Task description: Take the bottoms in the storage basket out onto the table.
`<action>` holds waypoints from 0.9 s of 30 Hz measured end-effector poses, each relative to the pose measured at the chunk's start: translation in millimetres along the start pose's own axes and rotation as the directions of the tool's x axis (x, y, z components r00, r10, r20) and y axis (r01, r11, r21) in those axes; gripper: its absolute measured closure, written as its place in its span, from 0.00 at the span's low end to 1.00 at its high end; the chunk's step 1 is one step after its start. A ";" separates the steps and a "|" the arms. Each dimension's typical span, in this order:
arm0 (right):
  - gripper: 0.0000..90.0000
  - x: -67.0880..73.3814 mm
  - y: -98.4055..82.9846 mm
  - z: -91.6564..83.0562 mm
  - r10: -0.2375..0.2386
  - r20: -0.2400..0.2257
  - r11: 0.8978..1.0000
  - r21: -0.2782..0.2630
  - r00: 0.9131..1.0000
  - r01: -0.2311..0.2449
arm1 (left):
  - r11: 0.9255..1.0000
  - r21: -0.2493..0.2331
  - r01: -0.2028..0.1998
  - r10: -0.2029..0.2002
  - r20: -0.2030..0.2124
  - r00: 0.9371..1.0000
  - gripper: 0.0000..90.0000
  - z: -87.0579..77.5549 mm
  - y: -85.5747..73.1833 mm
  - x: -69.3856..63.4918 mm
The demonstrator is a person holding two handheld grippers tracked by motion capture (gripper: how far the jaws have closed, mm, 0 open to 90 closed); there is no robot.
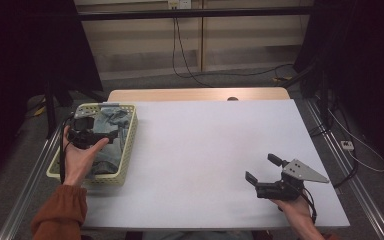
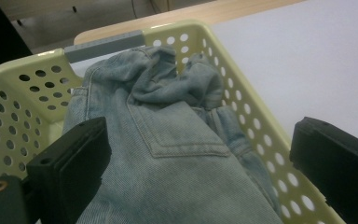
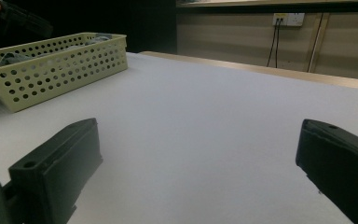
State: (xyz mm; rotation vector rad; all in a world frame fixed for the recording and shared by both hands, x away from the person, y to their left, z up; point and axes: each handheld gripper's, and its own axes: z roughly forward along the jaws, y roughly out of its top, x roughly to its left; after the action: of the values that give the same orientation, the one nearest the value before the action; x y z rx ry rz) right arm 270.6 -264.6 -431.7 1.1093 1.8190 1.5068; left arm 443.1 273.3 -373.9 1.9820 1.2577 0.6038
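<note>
Nearest the person, the right gripper [image 1: 266, 175] rests low over the white table [image 1: 205, 150] at its near right corner, held from behind by the right hand [image 1: 296, 210]; its jaws stand wide apart with nothing between them, and the grey three-cornered plate [image 1: 305, 171] sits on top of it; ahead of these jaws lies bare white table surface, with nothing in the way up to the wooden strip [image 3: 270, 72] along the far edge. Well off to that gripper's left, the left gripper [image 1: 96, 136] hangs over the pale yellow perforated basket [image 1: 126, 150], gripped by the left hand [image 1: 80, 160] that comes out of a rust-orange sleeve [image 1: 60, 212]; its jaws are also spread, and between and just below them lie the crumpled light-blue denim jeans [image 2: 177, 135], a back pocket facing up; whether the jaws touch the cloth cannot be told. The basket's walls close in on both sides of these jaws, and a grey strip [image 2: 103, 45] sits on its far rim. Beyond the table, black cables [image 1: 182, 55] trail over the grey floor below a wall socket [image 3: 288, 18].
</note>
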 end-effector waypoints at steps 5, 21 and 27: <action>0.00 0.4 0.1 0.0 0.004 0.001 1.000 0.000 1.000 -0.004 | 0.998 0.068 -0.007 0.007 -0.004 1.000 0.05 15.4 -0.6 2.1; 0.00 -0.1 -0.2 0.9 -0.002 -0.003 1.000 0.005 1.000 0.002 | 0.975 0.217 0.035 -0.037 0.008 0.999 0.05 52.2 -8.4 8.6; 0.00 -0.1 -0.3 0.9 -0.006 -0.004 1.000 0.007 1.000 0.006 | 0.963 0.268 0.035 -0.037 0.002 0.999 0.02 59.9 -11.5 8.9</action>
State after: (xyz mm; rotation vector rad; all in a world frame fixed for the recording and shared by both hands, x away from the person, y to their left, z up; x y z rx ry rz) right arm 271.3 -264.2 -432.2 1.1041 1.8300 1.5020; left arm 482.0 266.0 -421.1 2.1719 1.4305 0.4249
